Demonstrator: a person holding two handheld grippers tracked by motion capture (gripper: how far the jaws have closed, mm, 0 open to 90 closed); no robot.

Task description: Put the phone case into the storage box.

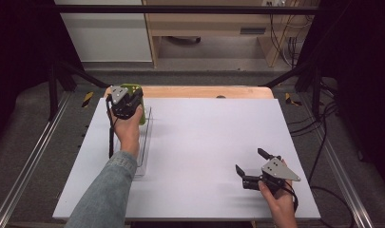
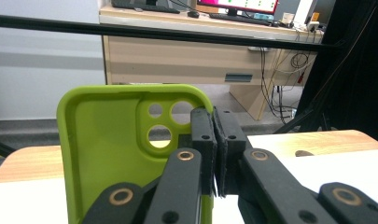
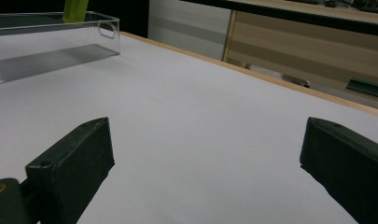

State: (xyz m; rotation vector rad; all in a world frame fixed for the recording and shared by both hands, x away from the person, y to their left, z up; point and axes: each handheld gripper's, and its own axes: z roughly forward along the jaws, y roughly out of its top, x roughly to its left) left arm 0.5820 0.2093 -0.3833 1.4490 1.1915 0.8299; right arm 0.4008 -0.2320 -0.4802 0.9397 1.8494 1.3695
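Silicone-looking green phone case [image 2: 107,154], matte with three round lens holes, stands upright with its edge pinched in the clenched left gripper [image 2: 215,154] above the clear plastic tray [image 1: 145,142]. The right gripper [image 1: 251,162] hangs released near the white table [image 1: 204,142], well apart.

Matt green rubbery phone case [image 2: 107,144], clear glossy plastic tray [image 3: 51,28], smooth white tabletop [image 1: 204,142] edged in wood.

Both grippers are black, with brass-coloured pivot pins and small screws on the left gripper [image 2: 215,140]. The right gripper [image 1: 249,161] carries a grey 3-cornered plate. Left sleeve [image 1: 104,190]: blue denim.
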